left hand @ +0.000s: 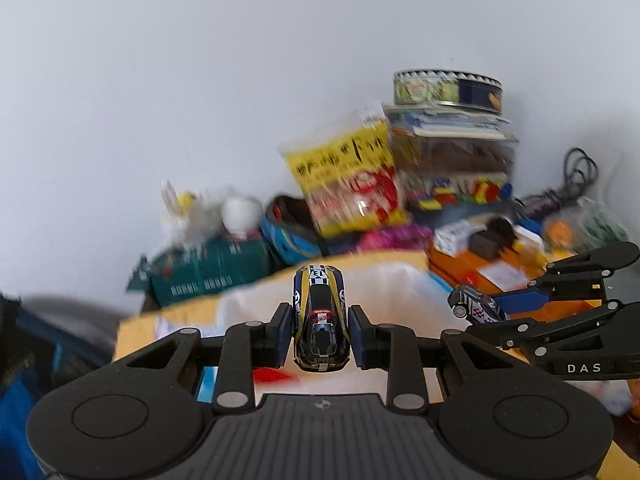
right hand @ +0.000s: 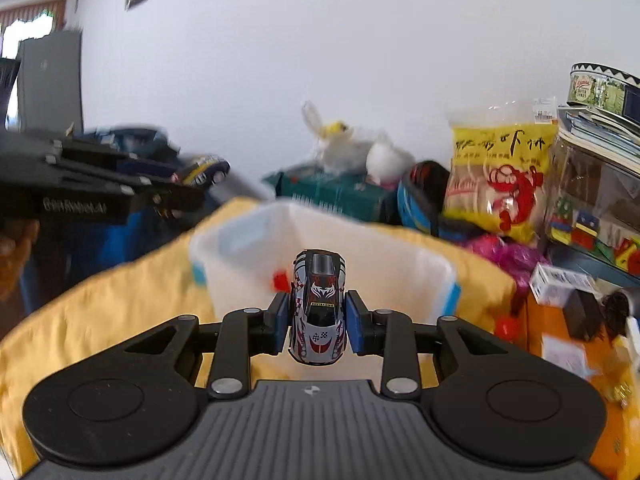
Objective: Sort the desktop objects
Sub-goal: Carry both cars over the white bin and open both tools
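A: Yellow and navy paint is seen on the first toy car (left hand: 319,318), on which "13" and "SPEED" can be read. It is pinched between the blue pads of the left gripper (left hand: 319,334), above the white bin (left hand: 394,280).

B: A second toy car (right hand: 319,306), silver with red flames and small chequered flags, is clamped by the jaws of the right gripper (right hand: 319,326), near the white bin's (right hand: 384,264) front rim. Its windscreen strip is too small to be read.

A: So two cars are counted, one per gripper. "DAS" is printed on the right gripper (left hand: 478,312) in the left wrist view.

B: One yellow snack bag (right hand: 496,184) with red lettering is propped far right, beside one round tin (right hand: 604,88).
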`<act>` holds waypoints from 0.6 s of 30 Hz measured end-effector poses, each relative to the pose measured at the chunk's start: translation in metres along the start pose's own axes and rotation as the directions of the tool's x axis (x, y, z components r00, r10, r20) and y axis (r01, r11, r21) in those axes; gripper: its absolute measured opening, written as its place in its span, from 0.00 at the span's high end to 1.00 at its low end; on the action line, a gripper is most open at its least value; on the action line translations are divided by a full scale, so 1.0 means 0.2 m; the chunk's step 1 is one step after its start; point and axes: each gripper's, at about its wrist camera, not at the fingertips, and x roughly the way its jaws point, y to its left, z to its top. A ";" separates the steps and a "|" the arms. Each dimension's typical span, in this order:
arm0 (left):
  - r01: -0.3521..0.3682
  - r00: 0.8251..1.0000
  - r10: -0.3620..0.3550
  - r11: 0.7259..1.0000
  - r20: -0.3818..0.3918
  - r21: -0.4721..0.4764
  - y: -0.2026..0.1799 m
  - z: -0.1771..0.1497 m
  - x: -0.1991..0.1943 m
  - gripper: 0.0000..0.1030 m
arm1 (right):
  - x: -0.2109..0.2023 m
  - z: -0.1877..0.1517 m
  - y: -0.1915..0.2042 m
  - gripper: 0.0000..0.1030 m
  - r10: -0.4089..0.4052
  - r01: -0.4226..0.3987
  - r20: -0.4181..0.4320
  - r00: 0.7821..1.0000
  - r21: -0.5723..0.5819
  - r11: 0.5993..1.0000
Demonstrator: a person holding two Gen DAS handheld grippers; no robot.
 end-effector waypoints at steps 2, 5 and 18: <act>-0.019 1.000 0.019 1.000 0.008 0.001 0.03 0.05 0.09 0.68 | 0.05 0.05 -0.02 0.68 -0.001 0.000 0.024 1.000 0.042 0.999; -0.042 0.999 0.042 0.999 -0.016 -0.024 0.06 0.07 0.23 0.68 | 0.14 0.10 -0.04 0.68 -0.022 0.020 0.032 0.999 0.067 0.998; -0.039 0.995 0.032 0.996 -0.090 -0.081 0.07 -0.14 0.36 0.47 | 0.35 -0.02 -0.01 0.52 -0.104 0.105 -0.051 0.993 0.022 0.994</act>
